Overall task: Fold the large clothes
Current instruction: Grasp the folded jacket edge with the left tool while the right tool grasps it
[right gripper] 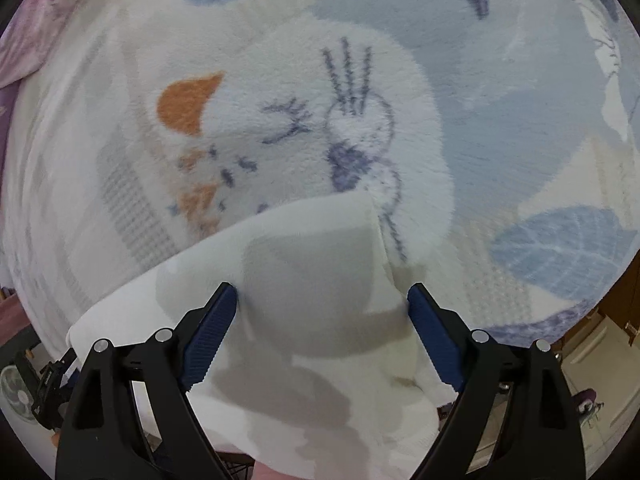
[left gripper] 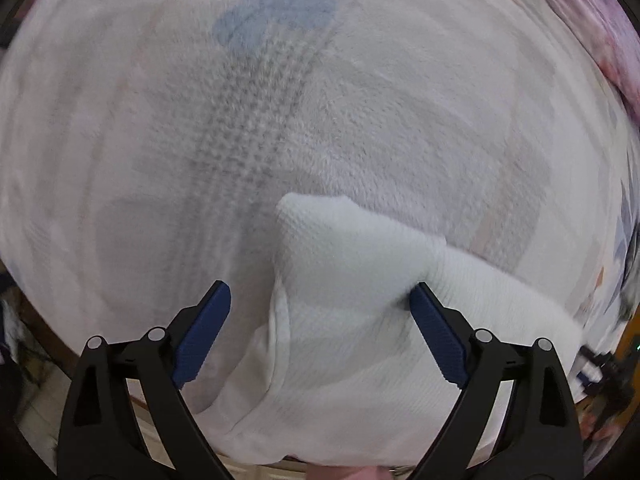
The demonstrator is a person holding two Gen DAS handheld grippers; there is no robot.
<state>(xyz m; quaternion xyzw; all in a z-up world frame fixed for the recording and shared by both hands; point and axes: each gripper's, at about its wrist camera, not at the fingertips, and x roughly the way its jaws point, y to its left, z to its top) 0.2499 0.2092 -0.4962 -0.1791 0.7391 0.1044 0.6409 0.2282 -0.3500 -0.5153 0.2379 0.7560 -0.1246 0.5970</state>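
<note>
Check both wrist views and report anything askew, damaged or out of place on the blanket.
Nothing looks torn or spilled. The folded-over white edge of the printed fleece blanket lies slightly skewed, its corners curling up between the open left gripper and open right gripper. Neither clamps the cloth.

Two grippers work over one large fleece blanket (left gripper: 360,128), which fills both views. The left gripper (left gripper: 320,300) carries two blue pads (left gripper: 202,338), and the right gripper (right gripper: 322,300) carries two more, four in all. One folded-over white corner (left gripper: 340,248) of the blanket lies between the left gripper's fingers; a second white corner (right gripper: 312,248) lies between the right's. On the blanket's printed side, the right wrist view shows one orange patch (right gripper: 186,104) and one blue leaf (right gripper: 560,248) right of that corner. One white fan (right gripper: 18,394) stands beyond the blanket's lower left edge.
</note>
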